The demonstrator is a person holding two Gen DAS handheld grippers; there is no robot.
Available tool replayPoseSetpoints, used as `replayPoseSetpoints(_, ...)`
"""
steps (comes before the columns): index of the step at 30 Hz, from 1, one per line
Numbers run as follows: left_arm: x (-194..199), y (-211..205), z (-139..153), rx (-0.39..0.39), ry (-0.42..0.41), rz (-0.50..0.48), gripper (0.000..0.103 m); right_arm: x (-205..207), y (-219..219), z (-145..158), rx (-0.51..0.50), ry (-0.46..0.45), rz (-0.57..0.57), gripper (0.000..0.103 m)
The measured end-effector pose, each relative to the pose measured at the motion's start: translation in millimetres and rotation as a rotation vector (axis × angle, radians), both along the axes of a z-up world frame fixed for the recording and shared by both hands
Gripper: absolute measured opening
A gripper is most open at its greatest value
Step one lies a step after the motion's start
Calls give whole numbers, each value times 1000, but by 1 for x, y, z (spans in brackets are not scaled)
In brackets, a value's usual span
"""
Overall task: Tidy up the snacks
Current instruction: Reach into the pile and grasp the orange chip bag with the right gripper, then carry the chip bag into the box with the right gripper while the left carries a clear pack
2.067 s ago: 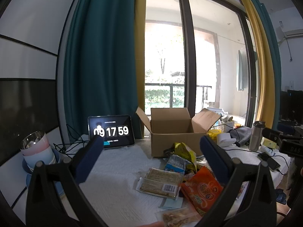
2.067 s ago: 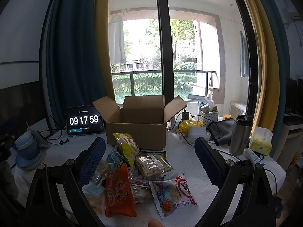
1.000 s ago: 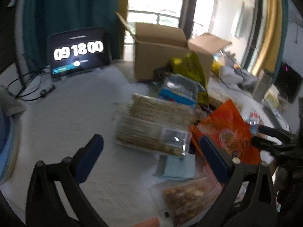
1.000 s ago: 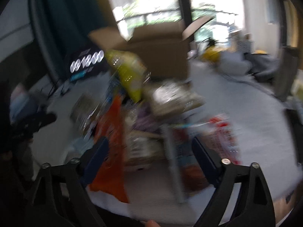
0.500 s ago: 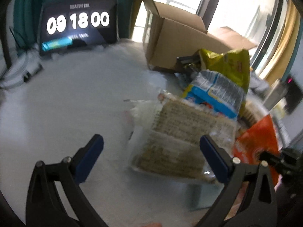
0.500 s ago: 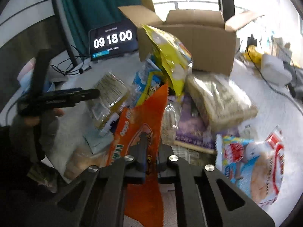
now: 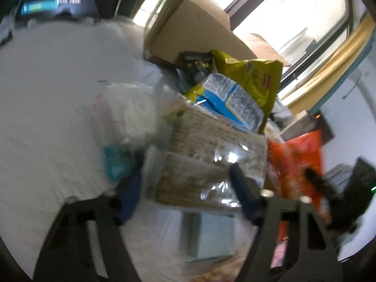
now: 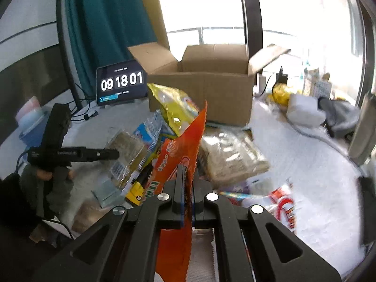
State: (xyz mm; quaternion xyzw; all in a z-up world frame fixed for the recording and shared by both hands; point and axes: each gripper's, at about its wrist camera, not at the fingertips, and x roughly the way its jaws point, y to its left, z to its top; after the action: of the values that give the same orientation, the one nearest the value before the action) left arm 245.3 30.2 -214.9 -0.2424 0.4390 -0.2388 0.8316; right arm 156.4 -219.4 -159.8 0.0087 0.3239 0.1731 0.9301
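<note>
Left wrist view
Left gripper (image 7: 185,183): jaws part-way open and closing — the clear cracker pack (image 7: 211,155) lies between the blue pads, and the blur hides whether they touch it yet.
Cracker pack: flat on the white table cover (image 7: 58,89), its near edge between the tongs, its far end tucked under the blue-and-white bag (image 7: 230,98) and the yellow bag (image 7: 253,75).
Doing it well: I judge the pads should seat on both long sides before any lift, since the bags leaning on the pack will likely slide off as it comes free.
Cardboard box (image 7: 188,30): open, behind the pile, well beyond the tongs.

Right wrist view
Right gripper (image 8: 188,202): clamped tight on the orange snack bag (image 8: 181,159), pinching its thin side edge.
Orange snack bag: stands on edge between the fingers, top corner raised toward the cardboard box (image 8: 206,87), bottom hanging below the jaws.
Doing it well: a slim pinch on slick film — I would carry it slowly and level, clear of the yellow bag (image 8: 174,110) just beyond it.
Left gripper (image 8: 108,154): seen side-on at left, its tip at the cracker pack (image 8: 127,152).
Other snacks: a second wrapped pack (image 8: 232,155) and a red-and-white bag (image 8: 282,204) lie on the cover to the right, apart from the tongs.
</note>
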Motion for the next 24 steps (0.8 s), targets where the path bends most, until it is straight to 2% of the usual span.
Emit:
replayPoseSetpoints(1, -3, -3, 0, -20, 3, -11, 56, 1, 3, -5, 4, 13, -1, 4)
replayPoseSetpoints(2, -3, -6, 1, -27, 7, -26, 47, 2, 6, -9, 4, 18, 3, 3)
replayPoseSetpoints(3, -6, -11, 3, -16, 5, -41, 43, 3, 10, -13, 6, 20, 10, 3)
replayPoseSetpoints(7, -17, -37, 16, 80, -38, -67, 42, 12, 26, -29, -5, 56, 24, 3)
replayPoseSetpoints(8, -16, -41, 17, 94, -45, -66, 43, 14, 29, -31, -17, 56, 17, 3)
replayPoseSetpoints(10, -9, -44, 16, 103, -40, -51, 58, 15, 31, -31, -21, 50, 12, 3)
replayPoseSetpoints(11, -3, -47, 11, 101, -35, -58, 71, 16, 31, -32, -23, 50, 14, 3)
replayPoseSetpoints(12, 3, -49, 4, 95, -21, -65, 77, 17, 31, -33, -25, 55, 16, 3)
replayPoseSetpoints(13, 6, -49, 2, 60, -33, -49, 77, 18, 31, -35, -27, 62, 15, 3)
replayPoseSetpoints(15, 8, -54, 6, 65, -31, -24, 75, 17, 33, -37, -27, 63, 19, 3)
replayPoseSetpoints(16, 9, -57, 8, 75, -47, -24, 69, 17, 34, -37, -27, 65, 21, 3)
replayPoseSetpoints(17, 8, -61, 13, 97, -70, -28, 54, 16, 35, -37, -29, 63, 22, 3)
replayPoseSetpoints(18, 6, -63, 20, 107, -91, -35, 43, 15, 35, -35, -30, 58, 21, 3)
replayPoseSetpoints(21, 1, -63, 36, 97, -134, -40, 28, 13, 30, -27, -19, 31, 3, 3)
replayPoseSetpoints(24, -8, -66, 52, 107, -181, -39, 23, 9, 25, -14, 4, -4, -3, 2)
